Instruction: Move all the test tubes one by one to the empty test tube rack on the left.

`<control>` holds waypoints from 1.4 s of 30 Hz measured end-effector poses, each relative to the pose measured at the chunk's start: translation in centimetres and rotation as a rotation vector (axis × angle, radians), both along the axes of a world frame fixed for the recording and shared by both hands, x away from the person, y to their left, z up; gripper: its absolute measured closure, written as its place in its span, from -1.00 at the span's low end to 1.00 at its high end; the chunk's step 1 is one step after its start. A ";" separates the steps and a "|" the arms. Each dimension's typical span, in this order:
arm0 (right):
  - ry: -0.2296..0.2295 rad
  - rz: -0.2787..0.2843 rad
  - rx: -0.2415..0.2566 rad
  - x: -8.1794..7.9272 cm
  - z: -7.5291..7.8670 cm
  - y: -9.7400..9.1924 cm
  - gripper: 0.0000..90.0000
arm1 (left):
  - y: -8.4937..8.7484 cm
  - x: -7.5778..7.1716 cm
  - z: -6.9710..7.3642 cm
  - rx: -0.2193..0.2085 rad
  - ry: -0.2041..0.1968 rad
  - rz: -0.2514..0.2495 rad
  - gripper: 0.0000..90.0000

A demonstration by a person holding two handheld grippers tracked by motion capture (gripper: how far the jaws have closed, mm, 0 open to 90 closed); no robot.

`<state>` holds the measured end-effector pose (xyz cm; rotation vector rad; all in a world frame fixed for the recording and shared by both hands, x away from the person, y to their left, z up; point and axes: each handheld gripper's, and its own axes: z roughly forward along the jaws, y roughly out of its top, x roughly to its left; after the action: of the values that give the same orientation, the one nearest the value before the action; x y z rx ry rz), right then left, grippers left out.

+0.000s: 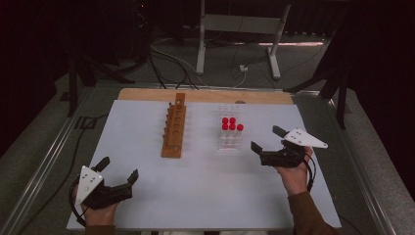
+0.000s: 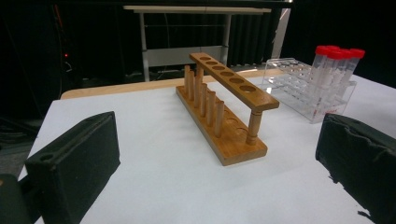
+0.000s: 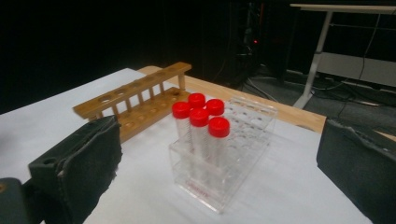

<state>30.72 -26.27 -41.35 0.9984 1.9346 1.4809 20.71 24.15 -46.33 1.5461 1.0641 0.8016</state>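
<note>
Both pairs of fingers stand spread wide with nothing between them. From the high view, the left gripper (image 1: 117, 177) rests near the front left corner of the white table (image 1: 205, 196), held in a hand (image 1: 100, 213), well apart from the racks. The right gripper (image 1: 266, 138) hovers just beside the clear rack (image 1: 229, 139), to its right, gripped by the other hand (image 1: 295, 177). A wooden rack (image 1: 175, 126) sits near the table's middle, running front to back, with the clear rack beside it on the right; five red-capped tubes (image 1: 232, 125) stand upright in the clear rack's near part.

Along the left gripper view, the black jaws frame the wooden rack (image 2: 224, 107), its holes unfilled, with the clear rack (image 2: 308, 91) and tubes (image 2: 337, 63) beyond on the right.

Along the right gripper view, the parted jaws frame the clear rack (image 3: 229, 163) close ahead, the five tubes (image 3: 201, 123) clustered at its near left end, and the wooden rack (image 3: 135, 100) behind on the left.
</note>
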 end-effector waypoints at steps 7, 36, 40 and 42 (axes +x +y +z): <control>0.021 -0.015 -0.013 1.8 -0.2 0.4 -1.00 | 0.0 0.0 -0.1 -0.001 0.001 0.002 -0.98; 0.108 -0.018 -0.129 6.5 -2.8 4.3 0.29 | 0.1 0.1 -0.2 0.001 0.009 0.004 -0.98; 0.145 -0.025 -0.121 7.0 -3.4 4.4 0.41 | 0.1 0.1 -0.3 0.001 0.010 0.004 -0.98; 0.162 -0.025 -0.116 7.3 -3.9 4.4 0.44 | 0.2 0.1 -0.2 0.000 0.008 0.003 -0.98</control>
<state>38.03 -21.83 -45.22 1.1151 2.0870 1.2924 20.81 24.31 -46.56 1.5489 1.0731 0.7977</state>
